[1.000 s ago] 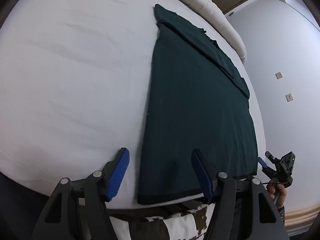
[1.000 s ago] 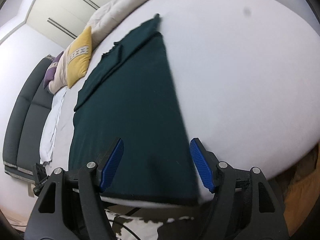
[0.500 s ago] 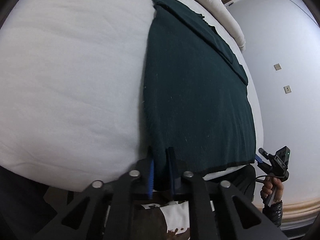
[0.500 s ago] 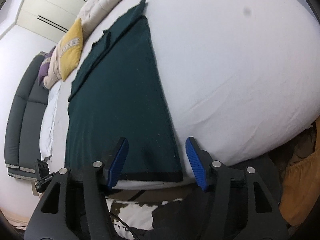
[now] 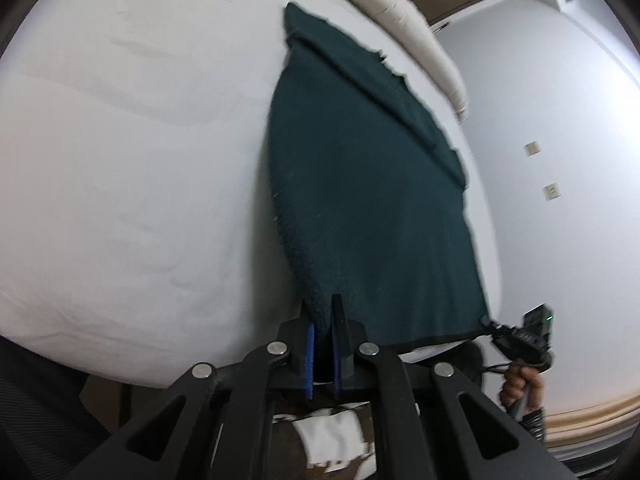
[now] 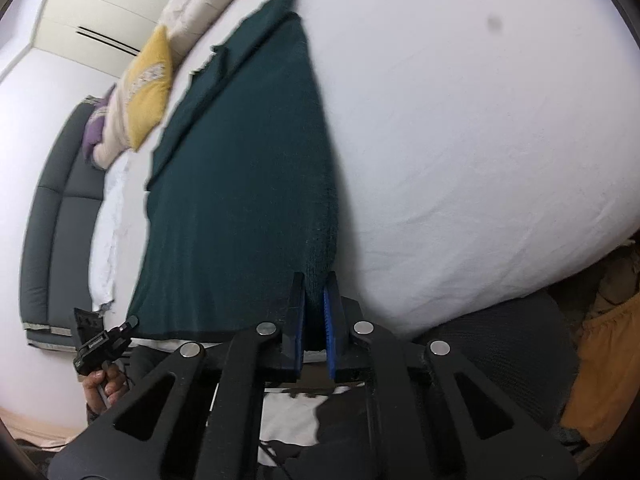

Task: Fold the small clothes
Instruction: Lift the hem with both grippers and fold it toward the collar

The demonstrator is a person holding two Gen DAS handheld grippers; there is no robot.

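A dark green knitted garment [image 5: 360,184] lies lengthwise on the white bed [image 5: 132,152], with its sleeves folded in at the far end. My left gripper [image 5: 322,312] is shut on the garment's near left corner and lifts it off the sheet. My right gripper [image 6: 316,292] is shut on the near right corner of the same garment [image 6: 240,168], also raised. Each gripper shows in the other's view, held by a hand: the right gripper in the left wrist view [image 5: 520,336], the left gripper in the right wrist view [image 6: 104,340].
A yellow pillow [image 6: 150,88] and a cream duvet [image 5: 400,12] lie at the bed's far end. A grey headboard [image 6: 52,216] stands left in the right wrist view. An orange cloth [image 6: 600,360] lies below the bed's right edge. The wall [image 5: 560,120] is on the right.
Both grippers closed on the garment's near hem corners: the left shut half a second ago, the right just now. The near hem has lifted off the bed.
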